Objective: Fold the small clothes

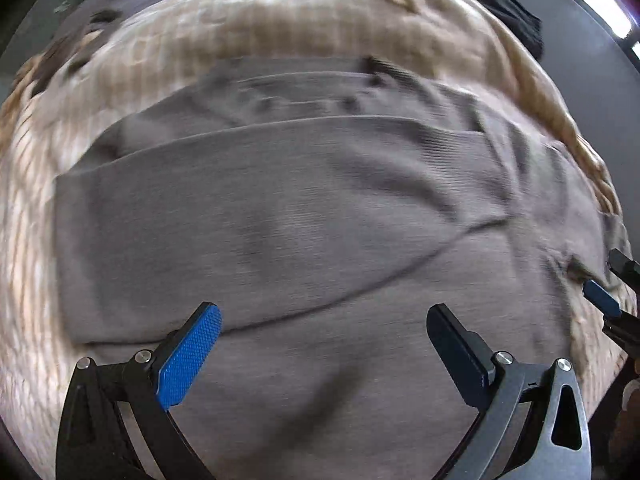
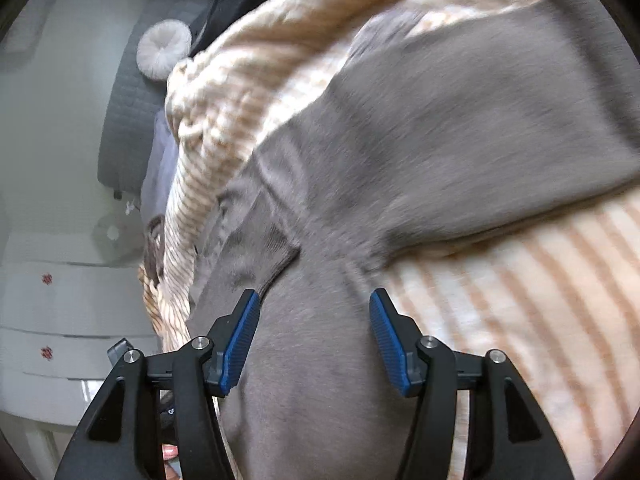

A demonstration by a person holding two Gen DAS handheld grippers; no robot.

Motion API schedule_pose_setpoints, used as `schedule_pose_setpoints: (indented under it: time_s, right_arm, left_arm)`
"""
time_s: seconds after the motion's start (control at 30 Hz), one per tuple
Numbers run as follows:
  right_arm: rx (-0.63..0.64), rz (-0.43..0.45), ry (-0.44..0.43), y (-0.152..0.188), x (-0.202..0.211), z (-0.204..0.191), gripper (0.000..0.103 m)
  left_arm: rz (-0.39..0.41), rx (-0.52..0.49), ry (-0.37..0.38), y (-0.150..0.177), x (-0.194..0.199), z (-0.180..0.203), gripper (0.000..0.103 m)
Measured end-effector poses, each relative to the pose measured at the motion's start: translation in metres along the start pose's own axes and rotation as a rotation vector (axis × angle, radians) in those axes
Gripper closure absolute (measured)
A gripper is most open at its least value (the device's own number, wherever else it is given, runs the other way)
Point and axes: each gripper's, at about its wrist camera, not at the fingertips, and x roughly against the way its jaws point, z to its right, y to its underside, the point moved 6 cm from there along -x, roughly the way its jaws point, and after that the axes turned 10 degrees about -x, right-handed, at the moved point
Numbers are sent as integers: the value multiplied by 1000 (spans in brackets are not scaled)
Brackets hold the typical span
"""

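Left gripper (image 1: 324,344), left wrist view: fingers spread wide, nothing between the blue pads (image 1: 188,360), hanging just above cloth. Beneath it: grey garment (image 1: 280,220), knit, already folded over on itself, a curved folded edge crossing the lower middle of the view and a layered straight hem farther up. Support: striped cream-and-tan blanket (image 1: 240,28) on what looks like a bed, showing around the garment on the left, top and right. Far right edge: the tip of the right gripper (image 1: 602,302), at the garment's right side beside a small pucker. Whole view smeared by motion.

Right wrist view: right gripper (image 2: 314,340), fingers apart, grey cloth lying in the gap but neither pad visibly pressing on it. Garment spreads up and to the right; a ribbed cuff or hem (image 2: 256,248) lies just ahead of the left finger. Striped blanket shows lower right and upper left. Background left: white drawers (image 2: 60,300), dark quilted mat (image 2: 132,92), round pale cushion (image 2: 164,50), all well apart from the work.

Risks, as judgement:
- Loose top layer may slide or spring open, since neither gripper holds it.
- A finger may snag the ribbed edge or drag a layer when withdrawing, skewing the fold.
- Soft blanket may bunch underneath, wrinkling the garment.
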Motion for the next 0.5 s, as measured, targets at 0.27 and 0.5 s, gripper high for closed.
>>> schedule_pose_setpoints:
  time_s: [0.27, 0.5]
  right_arm:
    - [-219, 255, 30, -56, 96, 84, 42]
    - [-413, 403, -26, -106, 139, 144, 42]
  left_arm:
    - [-5, -80, 46, -28, -10, 54, 0]
    - [-10, -98, 72, -42, -22, 80, 0]
